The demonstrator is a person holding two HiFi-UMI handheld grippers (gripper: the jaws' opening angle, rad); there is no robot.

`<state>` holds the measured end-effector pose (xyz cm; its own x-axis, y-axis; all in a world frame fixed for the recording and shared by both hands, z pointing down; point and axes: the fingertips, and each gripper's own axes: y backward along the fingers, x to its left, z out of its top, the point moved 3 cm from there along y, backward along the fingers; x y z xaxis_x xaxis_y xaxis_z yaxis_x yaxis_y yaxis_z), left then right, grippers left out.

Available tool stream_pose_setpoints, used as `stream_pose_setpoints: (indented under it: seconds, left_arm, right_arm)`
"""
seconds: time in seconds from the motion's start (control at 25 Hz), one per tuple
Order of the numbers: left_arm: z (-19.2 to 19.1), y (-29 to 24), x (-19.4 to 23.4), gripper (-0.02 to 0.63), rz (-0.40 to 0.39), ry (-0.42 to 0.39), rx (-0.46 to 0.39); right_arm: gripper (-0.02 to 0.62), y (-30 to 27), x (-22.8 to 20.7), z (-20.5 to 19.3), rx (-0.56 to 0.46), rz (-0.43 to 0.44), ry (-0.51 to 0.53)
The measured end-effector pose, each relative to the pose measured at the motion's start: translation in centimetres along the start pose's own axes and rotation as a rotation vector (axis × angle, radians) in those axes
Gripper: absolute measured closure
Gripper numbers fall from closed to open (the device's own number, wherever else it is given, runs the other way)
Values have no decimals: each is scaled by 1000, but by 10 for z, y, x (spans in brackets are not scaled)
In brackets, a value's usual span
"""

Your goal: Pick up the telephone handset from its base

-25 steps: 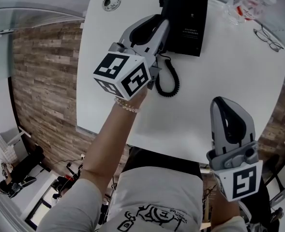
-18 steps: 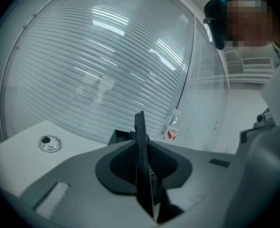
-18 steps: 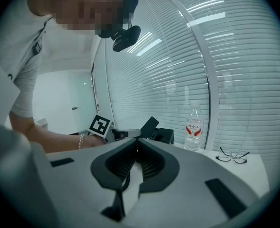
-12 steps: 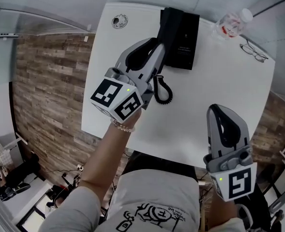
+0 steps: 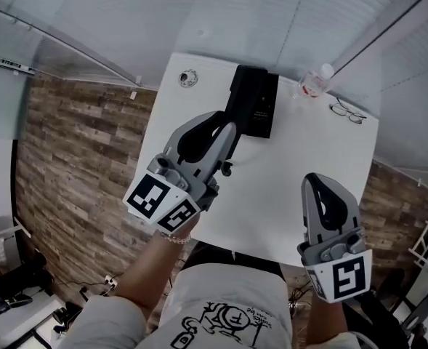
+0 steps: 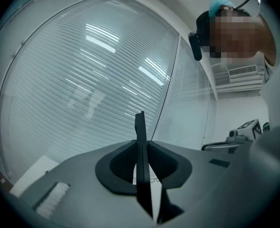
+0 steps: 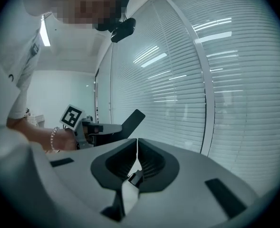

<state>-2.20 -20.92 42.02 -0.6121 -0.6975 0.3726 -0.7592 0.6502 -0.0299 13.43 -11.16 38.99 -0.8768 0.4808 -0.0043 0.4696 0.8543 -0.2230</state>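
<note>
One handset [image 6: 140, 127] is gripped in your left tongs [image 5: 224, 131], its end past the tips, well above the base [image 5: 253, 107]; your right tongs [image 7: 137, 144] are closed, empty.

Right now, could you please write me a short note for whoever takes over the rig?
Left gripper: shut on the handset, held in the air above the table.
Right gripper: shut, empty, raised to the right.
Base: on the table, toward its far edge.
Done: the handset is off its base.
Left: nothing of the pick-up; keep the grip firm.
</note>
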Motion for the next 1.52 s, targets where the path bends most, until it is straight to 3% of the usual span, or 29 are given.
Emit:
stream_pose_setpoints:
  seconds: [0.48, 0.76, 1.0, 1.52]
  left_arm:
    - [79, 56, -59, 543, -28, -17, -113]
    - [106, 85, -85, 543, -43, -4, -152]
    - [150, 110, -119, 543, -78, 10, -203]
    - [143, 115, -136, 545, -119, 7, -222]
  right_arm:
    - [588, 40, 5, 84, -85, -26, 57]
    - [588, 59, 22, 105, -84, -16, 53]
    - [588, 81, 40, 152, -98, -13, 70]
    - [588, 96, 51, 143, -107, 12, 63]
